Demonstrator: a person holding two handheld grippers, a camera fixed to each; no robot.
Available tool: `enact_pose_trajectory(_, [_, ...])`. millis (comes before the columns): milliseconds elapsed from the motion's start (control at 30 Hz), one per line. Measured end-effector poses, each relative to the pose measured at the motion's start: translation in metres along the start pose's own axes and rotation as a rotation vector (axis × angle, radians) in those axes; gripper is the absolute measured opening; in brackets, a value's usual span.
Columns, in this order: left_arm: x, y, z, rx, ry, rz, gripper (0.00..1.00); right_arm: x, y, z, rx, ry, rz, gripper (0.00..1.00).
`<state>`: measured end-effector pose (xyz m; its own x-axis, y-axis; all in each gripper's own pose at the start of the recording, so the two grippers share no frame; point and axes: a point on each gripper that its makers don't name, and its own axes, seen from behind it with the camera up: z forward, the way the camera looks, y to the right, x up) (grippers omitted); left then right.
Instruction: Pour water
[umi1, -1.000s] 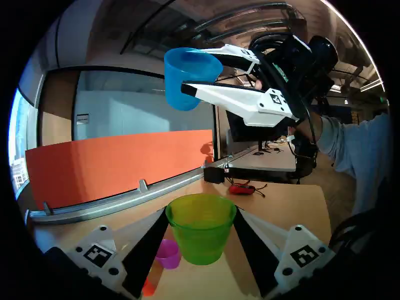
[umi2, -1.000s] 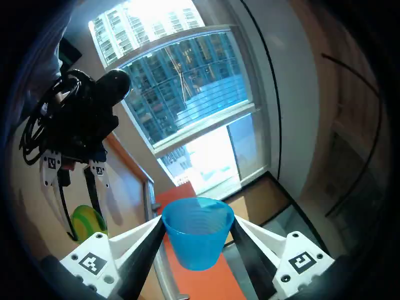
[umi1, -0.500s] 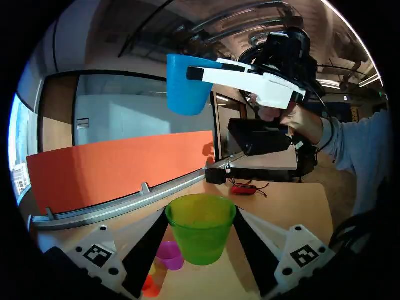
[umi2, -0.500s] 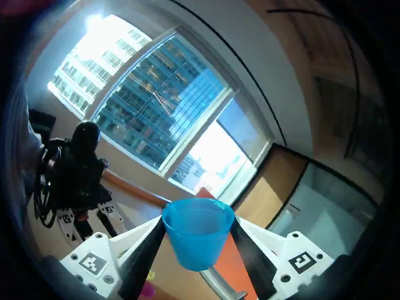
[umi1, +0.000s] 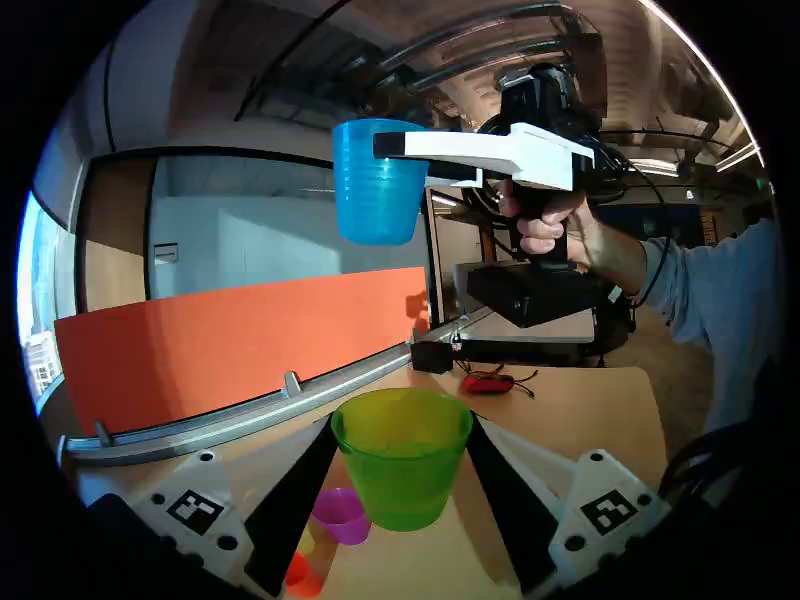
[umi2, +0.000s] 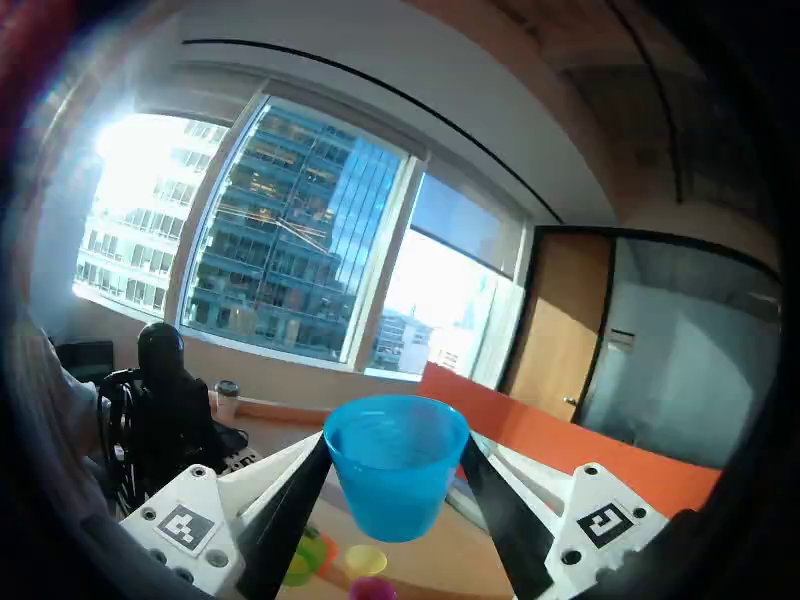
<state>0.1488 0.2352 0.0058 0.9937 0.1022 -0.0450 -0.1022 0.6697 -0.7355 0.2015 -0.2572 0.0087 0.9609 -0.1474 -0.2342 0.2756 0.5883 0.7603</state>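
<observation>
In the left gripper view my left gripper (umi1: 401, 470) is shut on a green cup (umi1: 402, 455), held upright just above the wooden table (umi1: 580, 400). High above it a person's hand (umi1: 545, 215) holds my right gripper (umi1: 385, 165), shut on a blue cup (umi1: 375, 180) that stands upright and level. In the right gripper view the same blue cup (umi2: 396, 460) sits between the fingers of my right gripper (umi2: 396, 470). The left gripper's dark body (umi2: 165, 420) shows low at the left, with the green cup's rim (umi2: 305, 555) below.
Small purple (umi1: 338, 514), yellow and orange cups (umi1: 300, 570) stand on the table under the left gripper; a yellow one (umi2: 366, 560) shows in the right gripper view. An orange panel (umi1: 230, 340) and metal rail (umi1: 250, 410) run behind. A red item (umi1: 485, 381) and cables lie farther back.
The right gripper has rolled back from a tilted pose to level, bringing the blue cup upright. The green cup in the left gripper has stayed put.
</observation>
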Motion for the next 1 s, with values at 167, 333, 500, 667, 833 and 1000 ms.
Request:
enact_pose_trajectory(167, [0.002,0.000,0.001,0.000,-0.001,0.008,0.89,0.000,-0.001,0.000,0.010,0.000,0.086,0.90])
enact_pose_trajectory(333, [0.005,0.000,0.000,0.000,0.001,0.011,0.88,0.003,0.001,-0.001,0.018,0.004,0.167,0.90])
enact_pose_trajectory(500, [0.006,-0.001,0.000,0.002,0.004,0.013,0.88,0.001,0.003,-0.005,0.013,0.000,0.206,0.90])
enact_pose_trajectory(667, [0.006,-0.001,0.000,0.002,0.003,0.012,0.88,-0.001,0.004,-0.009,0.013,-0.003,0.212,0.90])
enact_pose_trajectory(833, [0.004,-0.001,-0.001,0.001,0.000,0.009,0.88,-0.004,0.003,-0.013,0.010,-0.005,0.210,0.90])
enact_pose_trajectory(1000, [0.000,-0.001,-0.003,0.000,-0.009,0.009,0.89,-0.012,0.005,-0.021,-0.001,-0.012,0.218,0.90])
